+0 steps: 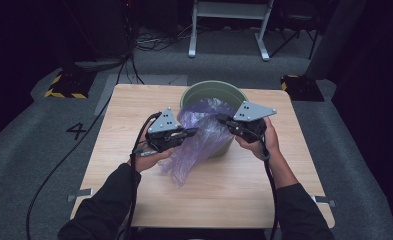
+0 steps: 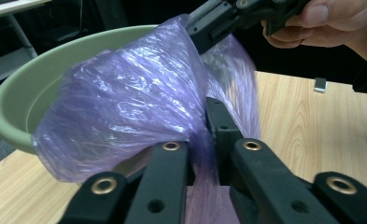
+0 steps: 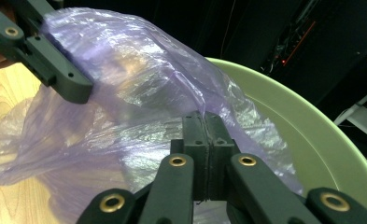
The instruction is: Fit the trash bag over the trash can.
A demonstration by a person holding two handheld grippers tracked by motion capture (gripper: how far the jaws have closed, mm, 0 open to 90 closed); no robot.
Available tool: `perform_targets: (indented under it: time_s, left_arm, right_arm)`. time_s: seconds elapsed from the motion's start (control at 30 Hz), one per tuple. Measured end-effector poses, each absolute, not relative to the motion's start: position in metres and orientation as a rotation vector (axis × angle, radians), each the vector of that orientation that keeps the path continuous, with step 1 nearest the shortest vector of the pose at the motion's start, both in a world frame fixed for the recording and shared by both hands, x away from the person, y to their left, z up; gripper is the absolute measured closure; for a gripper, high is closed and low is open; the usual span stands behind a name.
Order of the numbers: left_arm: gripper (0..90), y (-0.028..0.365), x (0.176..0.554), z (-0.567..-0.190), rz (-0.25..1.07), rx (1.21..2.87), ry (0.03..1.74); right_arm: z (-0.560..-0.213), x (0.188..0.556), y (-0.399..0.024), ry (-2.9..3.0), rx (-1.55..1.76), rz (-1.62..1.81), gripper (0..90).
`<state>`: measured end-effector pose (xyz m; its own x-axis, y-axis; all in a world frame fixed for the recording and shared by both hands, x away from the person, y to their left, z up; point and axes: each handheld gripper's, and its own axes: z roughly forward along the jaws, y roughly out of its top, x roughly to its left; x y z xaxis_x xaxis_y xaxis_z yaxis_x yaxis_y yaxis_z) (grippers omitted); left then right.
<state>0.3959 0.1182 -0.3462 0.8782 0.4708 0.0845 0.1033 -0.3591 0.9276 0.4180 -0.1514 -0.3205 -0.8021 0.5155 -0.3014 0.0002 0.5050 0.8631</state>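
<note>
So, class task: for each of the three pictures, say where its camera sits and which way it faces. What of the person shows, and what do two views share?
High view: above the person's side, looking forward and down on the table; both forearms, left gripper, right gripper.
Left gripper view: rides on the left gripper, facing the green bin; right hand.
Right gripper view: rides on the right gripper, facing across the bin rim.
Shared: the purple bag, pinched by both grippers.

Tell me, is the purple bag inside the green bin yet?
Not yet. The purple bag hangs over the green bin rim, draping outside onto the table.
</note>
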Motion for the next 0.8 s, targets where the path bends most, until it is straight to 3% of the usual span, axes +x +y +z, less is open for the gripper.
perform_targets:
  time_s: [0.03,0.07,0.1,0.27,0.43,0.53,0.7,0.8]
  left_arm:
    - [80.9,0.119,0.397,-0.346,0.411,1.913,0.439]
    - [68.3,0.119,0.399,-0.345,0.412,1.909,0.464]
    - [62.4,0.119,0.399,-0.345,0.412,1.909,0.464]
    - [40.8,0.121,0.405,-0.346,0.362,1.894,0.515]
    - [34.7,0.119,0.405,-0.352,0.298,1.943,0.508]
    - [39.0,0.121,0.4,-0.355,0.274,1.965,0.455]
    - [64.2,0.117,0.391,-0.362,0.318,2.024,0.382]
    - [78.9,0.115,0.389,-0.364,0.342,2.025,0.377]
  right_arm:
    - [-0.319,0.42,-0.151,2.219,0.422,1.265,90.0]
    - [-0.316,0.424,-0.15,2.217,0.438,1.262,90.0]
    - [-0.315,0.427,-0.15,2.221,0.448,1.263,90.0]
    - [-0.311,0.439,-0.15,2.221,0.518,1.256,90.0]
    - [-0.314,0.458,-0.151,2.222,0.637,1.187,89.0]
    - [-0.317,0.465,-0.153,2.231,0.691,1.18,84.4]
    - [-0.323,0.469,-0.151,2.244,0.75,1.121,52.1]
    - [-0.322,0.465,-0.154,2.246,0.767,1.158,38.9]
